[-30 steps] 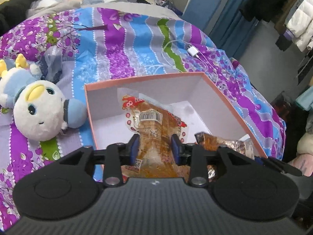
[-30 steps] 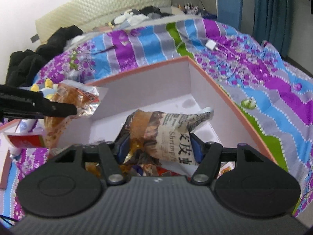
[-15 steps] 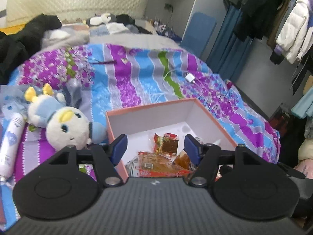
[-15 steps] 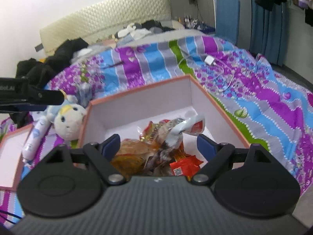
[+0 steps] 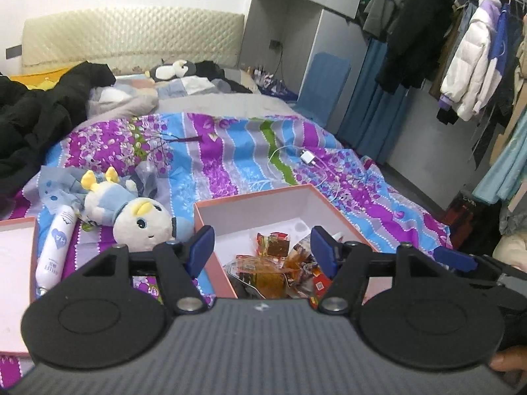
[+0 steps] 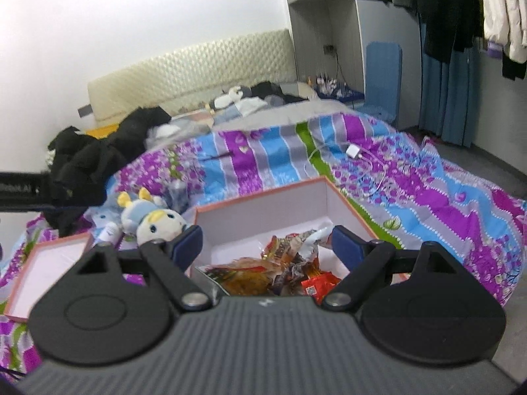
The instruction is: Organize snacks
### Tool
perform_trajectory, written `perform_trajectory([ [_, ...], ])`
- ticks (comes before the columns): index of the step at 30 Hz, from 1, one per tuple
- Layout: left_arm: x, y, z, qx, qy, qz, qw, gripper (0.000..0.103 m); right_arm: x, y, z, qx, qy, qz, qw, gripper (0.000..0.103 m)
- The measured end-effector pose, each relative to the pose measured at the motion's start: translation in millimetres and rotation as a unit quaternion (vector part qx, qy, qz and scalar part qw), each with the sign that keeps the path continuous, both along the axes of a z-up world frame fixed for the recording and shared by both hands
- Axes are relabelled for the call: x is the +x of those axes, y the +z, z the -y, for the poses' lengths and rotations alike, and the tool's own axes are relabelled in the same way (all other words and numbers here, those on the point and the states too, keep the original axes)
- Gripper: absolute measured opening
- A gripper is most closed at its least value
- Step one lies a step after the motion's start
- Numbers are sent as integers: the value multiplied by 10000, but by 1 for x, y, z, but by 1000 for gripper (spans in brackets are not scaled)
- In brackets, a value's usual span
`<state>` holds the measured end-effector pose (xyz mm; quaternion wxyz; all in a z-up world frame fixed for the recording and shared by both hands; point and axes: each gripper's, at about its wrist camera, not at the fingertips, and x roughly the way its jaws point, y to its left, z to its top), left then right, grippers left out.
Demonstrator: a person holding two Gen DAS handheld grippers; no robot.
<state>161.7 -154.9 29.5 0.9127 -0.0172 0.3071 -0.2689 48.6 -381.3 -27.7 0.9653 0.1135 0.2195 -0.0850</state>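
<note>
On bed: orange box [image 5: 210, 212] sat on striped quilt [image 5: 230, 158], plush [image 5: 141, 220] just left.
Snacks: packets [image 5: 273, 270] piled in box's near end.
Left gripper [image 5: 262, 247]: wide open, empty, above packets.
Right gripper [image 6: 267, 242]: wide open, empty, above pile.

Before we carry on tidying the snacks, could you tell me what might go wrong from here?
1. The snack packets lie heaped at the near end of the open box; a nudge could spill some over its rim.
2. The box sits on a soft, rumpled quilt, so pressing on it may tip it.
3. The lid lies apart, beyond the plush toy, which could get in the way of closing.
</note>
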Motion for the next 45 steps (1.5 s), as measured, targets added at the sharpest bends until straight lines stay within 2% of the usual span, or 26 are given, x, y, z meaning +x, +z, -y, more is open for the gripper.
perform_trajectory([
  [9, -58, 13, -18, 51, 1, 302, 9995, 70, -50, 15, -15, 6, -73, 241, 9997, 86],
  [19, -93, -1, -27, 154, 25, 304, 9994, 70, -79, 5, -31, 70, -98, 184, 9998, 86],
  [37, -103, -42, -33, 283, 98, -58, 9995, 70, -90, -21, -47, 37, -141, -40, 9999, 86],
  [45, -100, -45, -32, 299, 107, -83, 9995, 71, -89, -24, -45, 64, -212, -76, 9997, 86],
])
